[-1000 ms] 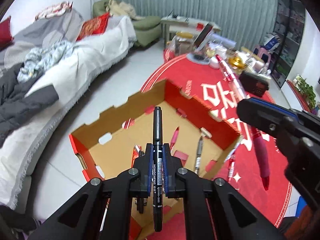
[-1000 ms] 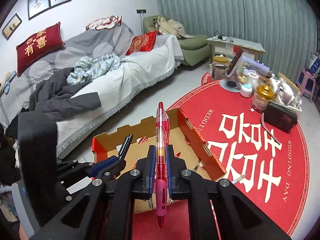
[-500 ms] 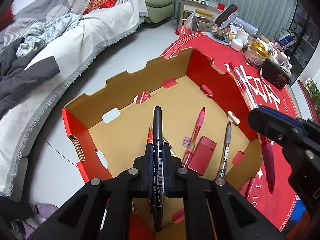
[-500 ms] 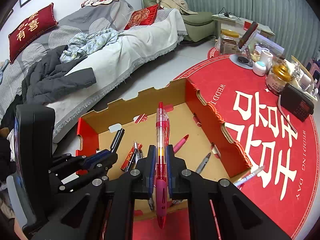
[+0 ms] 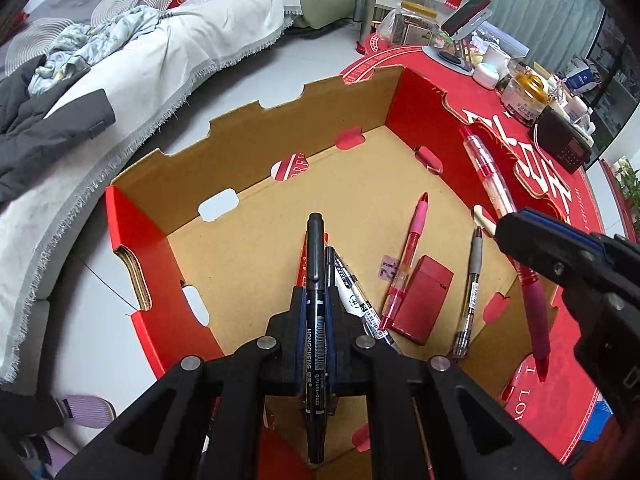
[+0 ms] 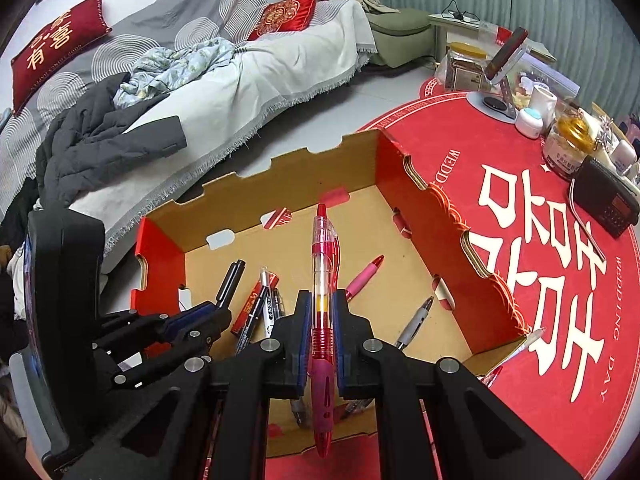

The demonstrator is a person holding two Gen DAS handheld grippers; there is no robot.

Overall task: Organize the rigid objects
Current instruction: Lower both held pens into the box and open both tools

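Note:
My left gripper (image 5: 316, 300) is shut on a black marker (image 5: 315, 264), held above the open red and brown cardboard box (image 5: 256, 128). My right gripper (image 6: 321, 308) is shut on a red pen (image 6: 322, 280), also above the box (image 6: 280, 164). Inside the box lie a pink pen (image 5: 408, 252), a grey pen (image 5: 472, 276), a red flat case (image 5: 422, 300) and a few more pens (image 5: 356, 296). The right gripper with its red pen (image 5: 492, 176) shows at the right of the left wrist view. The left gripper with the marker (image 6: 230, 280) shows at the left of the right wrist view.
The box sits on a round red mat (image 6: 520, 208) on a pale floor. Jars, a phone stand and a black radio (image 6: 604, 196) stand at the mat's far edge. A sofa (image 6: 240, 60) with clothes runs along the left. A loose pen (image 6: 536, 334) lies just outside the box's right wall.
Both grippers have moved forward and down over the box, still holding their pens. The box's inside now fills more of both views.

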